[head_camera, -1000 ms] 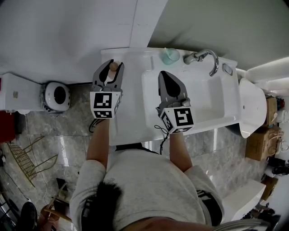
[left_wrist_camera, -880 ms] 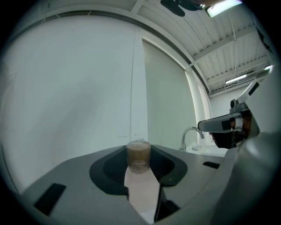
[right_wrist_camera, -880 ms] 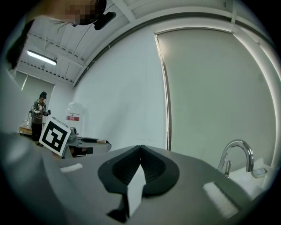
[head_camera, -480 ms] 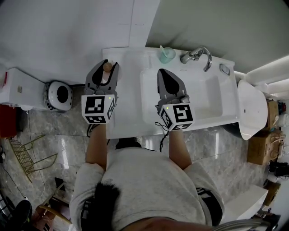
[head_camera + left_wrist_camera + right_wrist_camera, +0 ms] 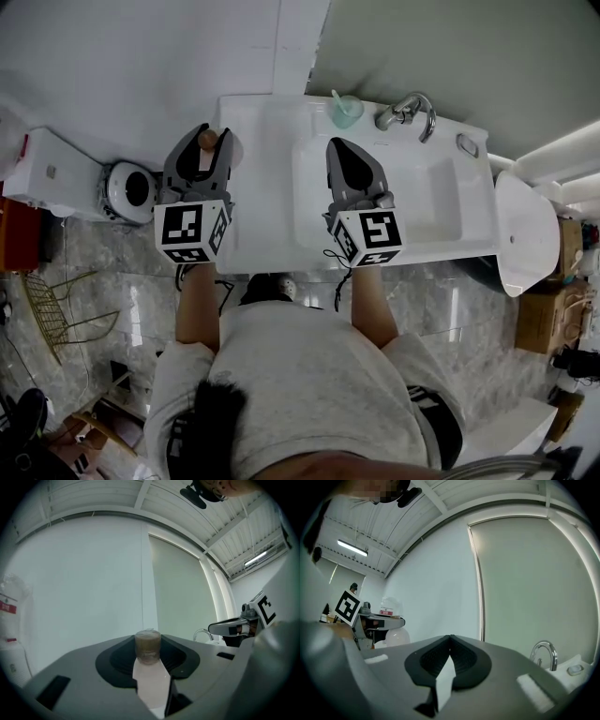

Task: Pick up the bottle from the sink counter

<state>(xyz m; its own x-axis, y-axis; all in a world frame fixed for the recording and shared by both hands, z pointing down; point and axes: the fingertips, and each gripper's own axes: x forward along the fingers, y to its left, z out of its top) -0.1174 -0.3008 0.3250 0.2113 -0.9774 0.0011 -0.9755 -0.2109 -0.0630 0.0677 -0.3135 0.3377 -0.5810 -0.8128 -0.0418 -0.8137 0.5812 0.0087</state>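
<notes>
My left gripper pinches the bottle by the sink counter

The glossy white counter wraps a rectangular basin, with a curved chrome faucet at its back. The small bottle, pale and cloudy under a round brown cap, stands upright between my left gripper's dark ribbed fingers, which clamp its body beside the counter's left end. My right gripper hangs over the basin, fingers pressed together on nothing.

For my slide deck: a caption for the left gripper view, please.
Left tongs grip a brown-capped bottle before a white wall, faucet at right.
</notes>
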